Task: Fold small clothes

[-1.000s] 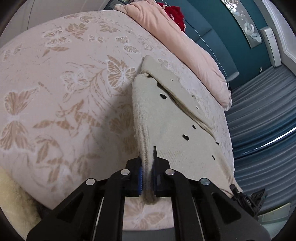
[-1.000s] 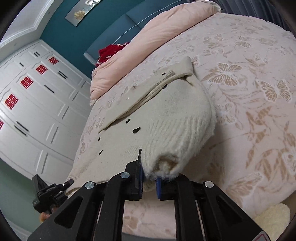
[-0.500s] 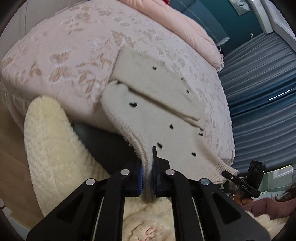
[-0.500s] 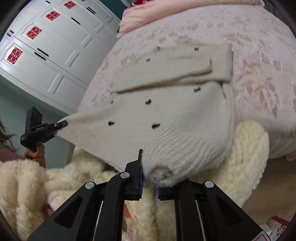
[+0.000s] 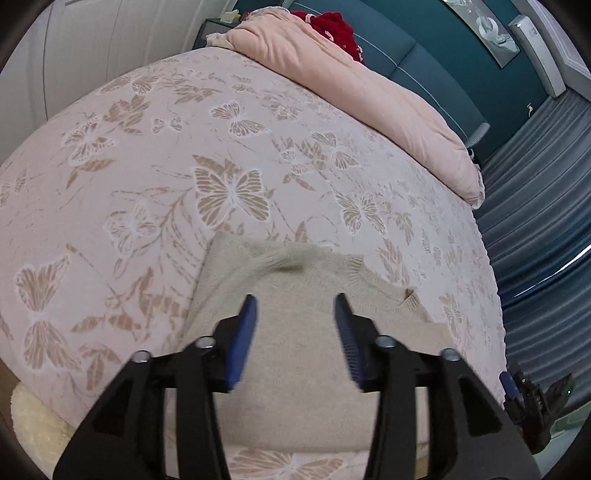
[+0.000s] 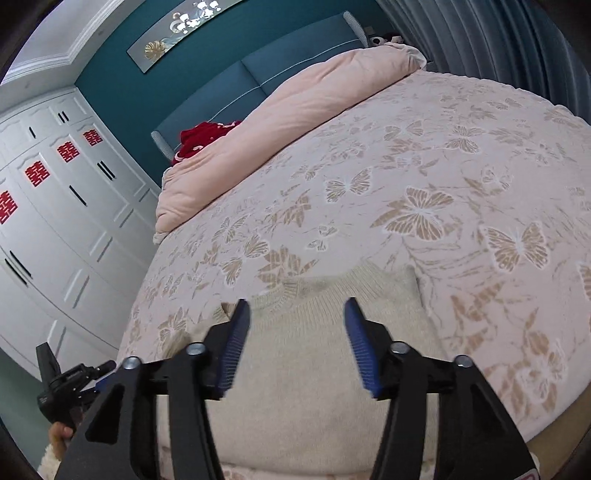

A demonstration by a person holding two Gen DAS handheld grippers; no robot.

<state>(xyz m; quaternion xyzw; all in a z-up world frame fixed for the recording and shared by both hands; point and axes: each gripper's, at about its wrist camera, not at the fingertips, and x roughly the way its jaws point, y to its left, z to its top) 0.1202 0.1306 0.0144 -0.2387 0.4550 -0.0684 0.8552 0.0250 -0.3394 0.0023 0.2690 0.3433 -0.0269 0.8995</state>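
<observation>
A small cream knit sweater (image 5: 295,343) lies flat, plain side up, near the front edge of the bed; its ribbed neckline (image 5: 354,273) points away from me. It also shows in the right wrist view (image 6: 317,354). My left gripper (image 5: 295,306) is open and empty just above the sweater's left part. My right gripper (image 6: 295,310) is open and empty just above its right part. The sweater's near hem is hidden behind the gripper bodies.
The bed has a pink butterfly-print cover (image 5: 229,155) (image 6: 424,177). A folded pink duvet (image 5: 351,85) (image 6: 295,110) and a red garment (image 5: 332,26) lie at the head. White wardrobes (image 6: 55,221) stand at the left, grey curtains (image 5: 543,203) at the right.
Both grippers were shut on the sweater and lifted it off the bed. Now it lies flipped, plain side up, and both grippers have opened and let go.
</observation>
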